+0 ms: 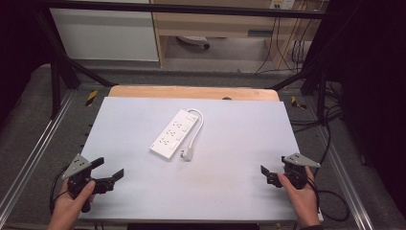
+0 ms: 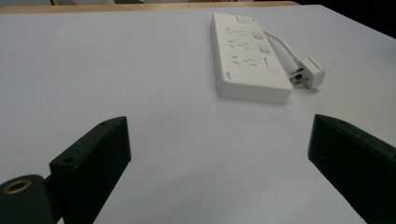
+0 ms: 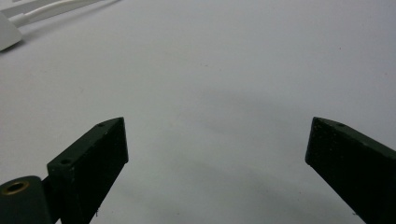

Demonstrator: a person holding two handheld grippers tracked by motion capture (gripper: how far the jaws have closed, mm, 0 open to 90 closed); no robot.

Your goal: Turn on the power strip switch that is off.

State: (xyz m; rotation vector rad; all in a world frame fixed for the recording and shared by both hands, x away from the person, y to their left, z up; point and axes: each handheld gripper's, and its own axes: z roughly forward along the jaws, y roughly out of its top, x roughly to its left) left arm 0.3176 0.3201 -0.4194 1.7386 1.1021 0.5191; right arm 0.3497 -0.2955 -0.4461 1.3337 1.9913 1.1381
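Note:
A white power strip (image 1: 174, 133) lies slantwise on the middle of the white board (image 1: 143, 196), its short cord looping round to a white plug (image 1: 187, 153) beside its near end. In the left gripper view the power strip (image 2: 247, 60) and the plug (image 2: 308, 72) lie ahead and to the right. My left gripper (image 1: 107, 168) (image 2: 217, 126) hovers at the board's near left corner, open and empty. Over the near right edge my right gripper (image 1: 274, 165) (image 3: 217, 123) is open too, with bare board between its jaws. A corner of the plug (image 3: 7, 35) shows at the far left of the right gripper view.
A strip of the wooden tabletop (image 1: 191, 92) shows behind the board. Black frame bars (image 1: 62, 67) slant down at both back corners. Cables (image 1: 330, 129) trail on the floor to the right. A cabinet (image 1: 105, 33) and shelving stand at the back.

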